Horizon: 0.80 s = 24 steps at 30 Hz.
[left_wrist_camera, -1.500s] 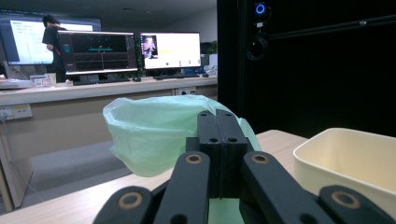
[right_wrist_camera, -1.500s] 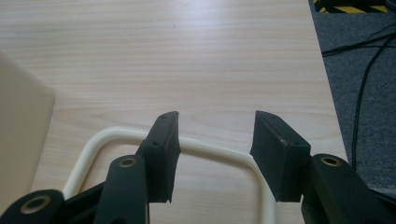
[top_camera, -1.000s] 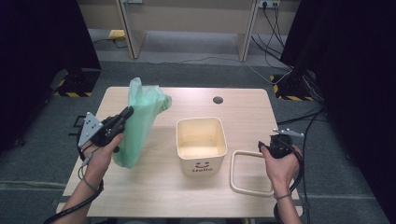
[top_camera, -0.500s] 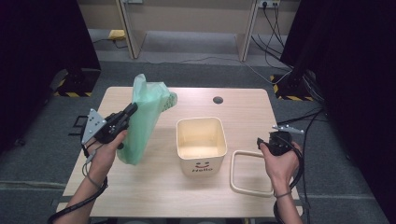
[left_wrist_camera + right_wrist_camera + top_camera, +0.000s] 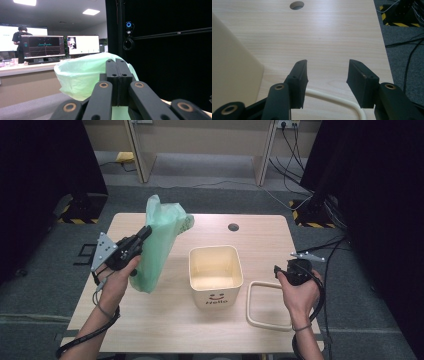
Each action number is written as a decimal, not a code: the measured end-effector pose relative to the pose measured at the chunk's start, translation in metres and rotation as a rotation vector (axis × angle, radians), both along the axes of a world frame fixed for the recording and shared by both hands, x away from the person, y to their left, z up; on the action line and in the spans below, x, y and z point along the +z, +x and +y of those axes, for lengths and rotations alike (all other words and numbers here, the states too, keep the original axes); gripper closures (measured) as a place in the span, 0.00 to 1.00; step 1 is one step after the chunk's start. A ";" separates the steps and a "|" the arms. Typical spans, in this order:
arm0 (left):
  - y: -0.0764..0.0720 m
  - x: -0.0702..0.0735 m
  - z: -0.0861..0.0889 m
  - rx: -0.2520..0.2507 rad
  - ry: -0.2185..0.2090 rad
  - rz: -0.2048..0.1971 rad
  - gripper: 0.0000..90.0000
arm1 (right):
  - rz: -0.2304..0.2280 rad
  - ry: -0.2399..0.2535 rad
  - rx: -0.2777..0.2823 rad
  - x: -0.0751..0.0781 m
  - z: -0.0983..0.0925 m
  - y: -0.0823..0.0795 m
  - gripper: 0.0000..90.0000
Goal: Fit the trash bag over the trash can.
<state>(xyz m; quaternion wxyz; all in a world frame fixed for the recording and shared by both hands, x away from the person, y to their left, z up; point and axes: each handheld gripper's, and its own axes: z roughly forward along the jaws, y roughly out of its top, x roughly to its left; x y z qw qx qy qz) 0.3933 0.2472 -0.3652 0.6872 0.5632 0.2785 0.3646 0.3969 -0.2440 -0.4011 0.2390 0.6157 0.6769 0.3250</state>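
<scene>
pinching green plastic bag [image 5: 159,245] in left gripper [image 5: 142,234], right gripper [image 5: 326,75] spread above table [image 5: 260,235]

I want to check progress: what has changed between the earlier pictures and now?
The left gripper, shut on the green bag, has lifted it a little higher and nearer the bin; the bag hangs more upright over the table. Nothing was taken hold of or let go. The bin, the ring and the open right gripper above the ring kept their places.
</scene>
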 end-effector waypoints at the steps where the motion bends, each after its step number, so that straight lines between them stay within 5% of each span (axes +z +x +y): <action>1: 0.000 0.000 -0.001 -0.002 0.002 0.000 1.00 | -0.004 -0.001 0.002 0.001 0.000 0.000 0.56; 24: 0.002 0.010 -0.018 -0.039 -0.021 -0.029 1.00 | -0.025 -0.001 0.023 0.009 0.009 0.000 0.56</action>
